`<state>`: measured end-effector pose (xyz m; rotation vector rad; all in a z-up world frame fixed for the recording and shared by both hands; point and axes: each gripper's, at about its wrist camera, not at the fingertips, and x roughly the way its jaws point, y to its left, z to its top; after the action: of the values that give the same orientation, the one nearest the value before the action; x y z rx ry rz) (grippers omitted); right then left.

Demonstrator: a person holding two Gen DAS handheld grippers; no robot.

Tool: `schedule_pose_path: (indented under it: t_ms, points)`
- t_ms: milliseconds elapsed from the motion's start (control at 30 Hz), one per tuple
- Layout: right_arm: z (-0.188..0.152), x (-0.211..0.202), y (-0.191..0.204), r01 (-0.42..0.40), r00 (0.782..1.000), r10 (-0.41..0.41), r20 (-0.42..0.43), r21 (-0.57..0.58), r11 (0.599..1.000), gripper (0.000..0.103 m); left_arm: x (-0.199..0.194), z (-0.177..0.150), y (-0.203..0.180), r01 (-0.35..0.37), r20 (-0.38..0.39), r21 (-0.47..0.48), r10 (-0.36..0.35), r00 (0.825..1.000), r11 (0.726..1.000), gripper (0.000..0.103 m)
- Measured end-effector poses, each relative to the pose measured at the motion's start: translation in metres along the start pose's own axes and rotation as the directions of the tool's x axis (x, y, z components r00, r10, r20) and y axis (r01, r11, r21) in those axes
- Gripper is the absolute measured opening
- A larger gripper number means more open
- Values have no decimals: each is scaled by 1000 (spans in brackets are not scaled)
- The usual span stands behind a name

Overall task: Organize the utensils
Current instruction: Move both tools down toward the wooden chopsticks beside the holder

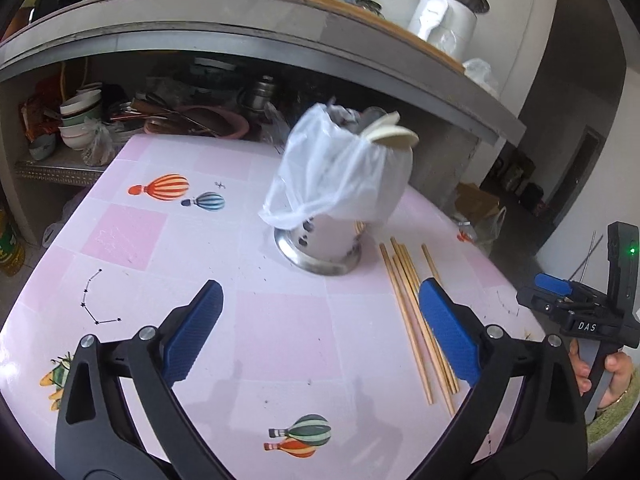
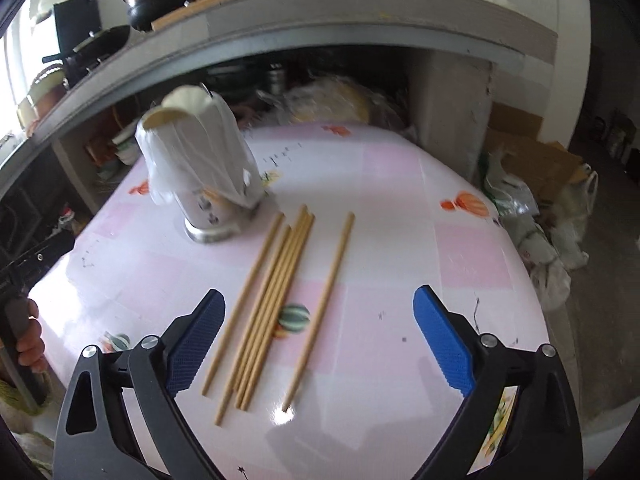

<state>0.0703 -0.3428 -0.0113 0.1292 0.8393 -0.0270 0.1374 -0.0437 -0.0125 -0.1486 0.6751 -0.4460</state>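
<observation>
Holding my two tongs over the pink table (image 2: 400, 208), I can see both of them are wide apart with nothing between their blue pads. My left tongs (image 1: 320, 320) hang above a bare pink square, and the metal holder (image 1: 324, 240) stands on the table past them. My right tongs (image 2: 316, 328) hang over the chopsticks (image 2: 272, 292).

The chopsticks lie flat on the table, just to the right of the holder. Most of them lie close together, side by side, in a little bunch. One chopstick (image 2: 320, 312) lies a bit apart on the right side of the bunch. None of them are in my tongs. In the left view the same sticks (image 1: 408, 312) run down beside my right-hand blue pad (image 1: 448, 332).

The holder is shiny and has a wide round foot. A thin white plastic bag (image 1: 340, 176) is draped over its top and hangs down its sides. Some pale, flat, rounded things (image 1: 392, 132) poke out of the top. I cannot tell what they are.

The table has hot-air balloon pictures (image 1: 168, 188) on it. Behind the table is a grey shelf (image 1: 280, 40) with bowls (image 1: 80, 120) and pots under it.

In the left view I can see my other tongs (image 1: 576, 300) at the right edge, with my hand (image 1: 608, 376) around the handle.
</observation>
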Motion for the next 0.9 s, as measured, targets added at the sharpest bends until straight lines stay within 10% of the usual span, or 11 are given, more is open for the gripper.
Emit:
schedule_pose_path:
  t_ms: [533,900]
  points:
    - [-29,21,-11,180,984,-180,-12,70,981,96,55,-29,-36,142,-214,15,-136,967,990,95]
    - [-31,22,-18,156,985,-160,61,63,986,96,95,-34,-77,76,-289,187,-19,957,980,95]
